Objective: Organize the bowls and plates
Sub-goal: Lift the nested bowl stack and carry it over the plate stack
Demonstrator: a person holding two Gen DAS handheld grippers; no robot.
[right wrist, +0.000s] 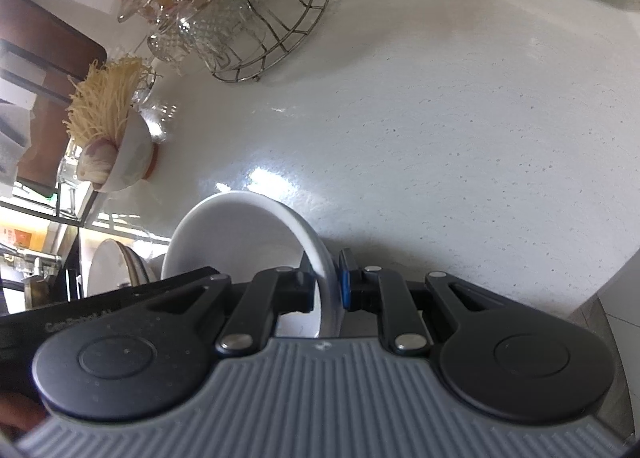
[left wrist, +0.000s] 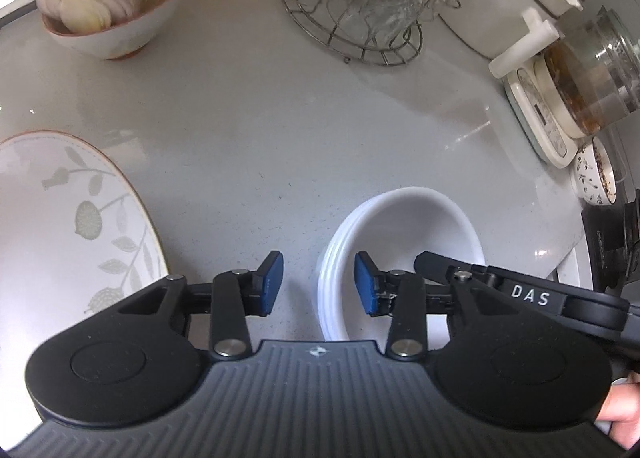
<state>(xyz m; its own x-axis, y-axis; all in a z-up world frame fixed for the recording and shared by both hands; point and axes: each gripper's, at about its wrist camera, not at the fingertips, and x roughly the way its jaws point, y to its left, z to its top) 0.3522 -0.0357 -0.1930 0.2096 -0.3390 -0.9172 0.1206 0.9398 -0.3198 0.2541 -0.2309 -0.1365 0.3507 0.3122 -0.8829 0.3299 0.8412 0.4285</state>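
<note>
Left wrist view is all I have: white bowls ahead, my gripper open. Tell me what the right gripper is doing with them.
Observer: The right gripper is shut on the rim of the top white bowl, one finger inside, one outside.
Operator: Report whether that bowl sits flat.
Observer: I cannot tell; in the right wrist view its rim runs edge-on between the fingers.
Operator: Say what lies beyond it on that side.
Observer: More white dishes stand past the bowl, at the counter's edge.
</note>
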